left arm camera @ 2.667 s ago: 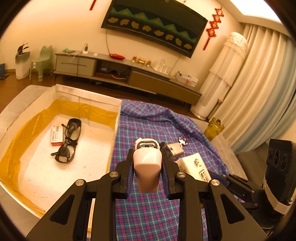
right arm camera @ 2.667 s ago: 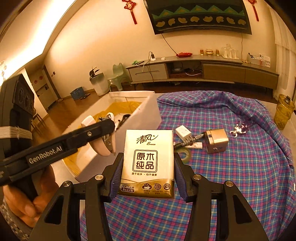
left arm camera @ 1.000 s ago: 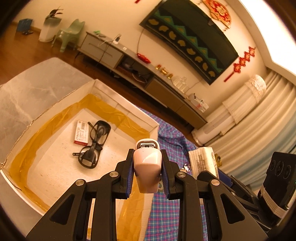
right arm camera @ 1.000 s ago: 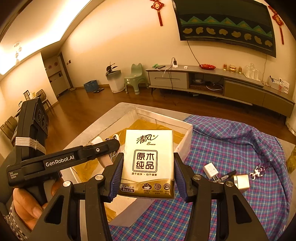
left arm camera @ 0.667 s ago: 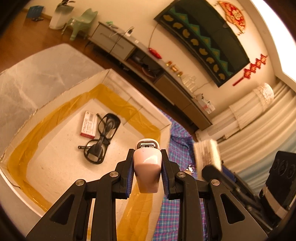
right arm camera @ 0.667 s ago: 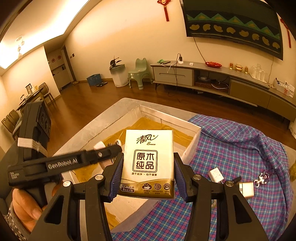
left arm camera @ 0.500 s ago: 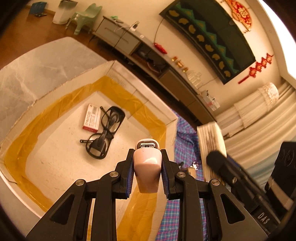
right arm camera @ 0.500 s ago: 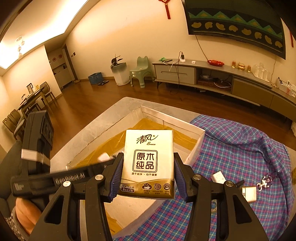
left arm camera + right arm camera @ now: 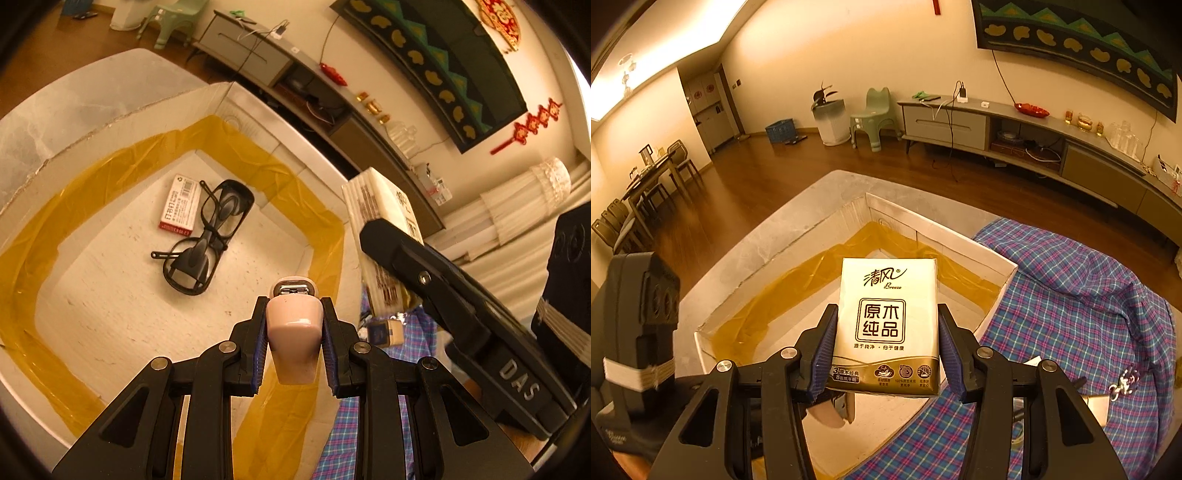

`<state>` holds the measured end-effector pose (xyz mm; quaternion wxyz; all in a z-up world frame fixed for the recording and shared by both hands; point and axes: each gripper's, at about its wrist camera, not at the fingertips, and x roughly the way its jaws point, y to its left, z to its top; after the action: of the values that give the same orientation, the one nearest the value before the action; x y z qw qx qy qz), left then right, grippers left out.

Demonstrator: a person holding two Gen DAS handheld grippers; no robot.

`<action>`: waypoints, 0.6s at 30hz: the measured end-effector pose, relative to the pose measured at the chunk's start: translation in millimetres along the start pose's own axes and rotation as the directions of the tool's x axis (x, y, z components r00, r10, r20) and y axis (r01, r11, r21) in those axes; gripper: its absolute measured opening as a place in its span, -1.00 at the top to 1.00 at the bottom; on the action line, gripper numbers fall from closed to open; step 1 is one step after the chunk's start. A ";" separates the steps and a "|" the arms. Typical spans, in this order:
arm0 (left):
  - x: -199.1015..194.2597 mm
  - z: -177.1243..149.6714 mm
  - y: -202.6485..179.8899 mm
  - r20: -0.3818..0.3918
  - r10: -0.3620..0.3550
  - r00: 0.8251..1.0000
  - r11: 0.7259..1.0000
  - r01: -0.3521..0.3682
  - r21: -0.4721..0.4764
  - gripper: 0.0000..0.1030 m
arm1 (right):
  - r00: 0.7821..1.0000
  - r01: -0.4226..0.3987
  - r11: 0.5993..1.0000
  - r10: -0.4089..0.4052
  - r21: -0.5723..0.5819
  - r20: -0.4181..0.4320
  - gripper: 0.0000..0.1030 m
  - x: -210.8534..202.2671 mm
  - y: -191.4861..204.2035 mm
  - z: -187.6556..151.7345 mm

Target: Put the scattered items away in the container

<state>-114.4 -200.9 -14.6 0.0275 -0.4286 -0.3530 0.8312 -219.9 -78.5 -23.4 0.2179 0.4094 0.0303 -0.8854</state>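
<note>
Left wrist view: we hold the left gripper [image 9: 293, 347] pinched on a small pink rounded plastic device [image 9: 293, 341] above the white tape-lined cardboard box [image 9: 110, 122]. Our right gripper [image 9: 886, 350] clamps a cream-and-gold tissue pack [image 9: 888, 325]; we judge it best to lower both clear of the black-framed glasses [image 9: 207, 236] before releasing.

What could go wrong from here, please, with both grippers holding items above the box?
Collision: the right gripper with its tissue pack is close beside the left gripper, and both head for the same box.

Landing: the pink item, if dropped carelessly, might strike the glasses beside the small red-and-white box.
</note>
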 end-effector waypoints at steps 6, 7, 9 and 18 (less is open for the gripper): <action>7.9 -3.5 -1.8 -0.016 0.024 1.000 1.000 -0.023 0.005 0.48 | 0.999 0.004 1.000 -0.005 -0.013 -0.033 -0.02 12.5 -4.9 2.4; 8.6 -3.8 -2.7 -0.015 0.027 1.000 1.000 -0.027 0.008 0.49 | 0.999 0.008 1.000 -0.008 -0.017 -0.039 -0.02 14.6 -5.3 3.0; 9.9 -3.7 -3.2 -0.016 0.030 0.999 1.000 -0.030 0.008 0.48 | 0.999 0.011 1.000 -0.013 -0.028 -0.050 -0.02 18.2 -5.4 3.6; 15.8 -2.6 -4.2 -0.022 0.041 0.999 0.999 -0.041 0.005 0.48 | 0.996 0.024 0.997 -0.029 -0.068 -0.082 -0.02 30.0 -5.4 10.8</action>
<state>-123.6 -190.8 -24.0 0.0153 -0.4451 -0.3421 0.8274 -246.9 -87.0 -39.1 0.2182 0.4376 0.0746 -0.8691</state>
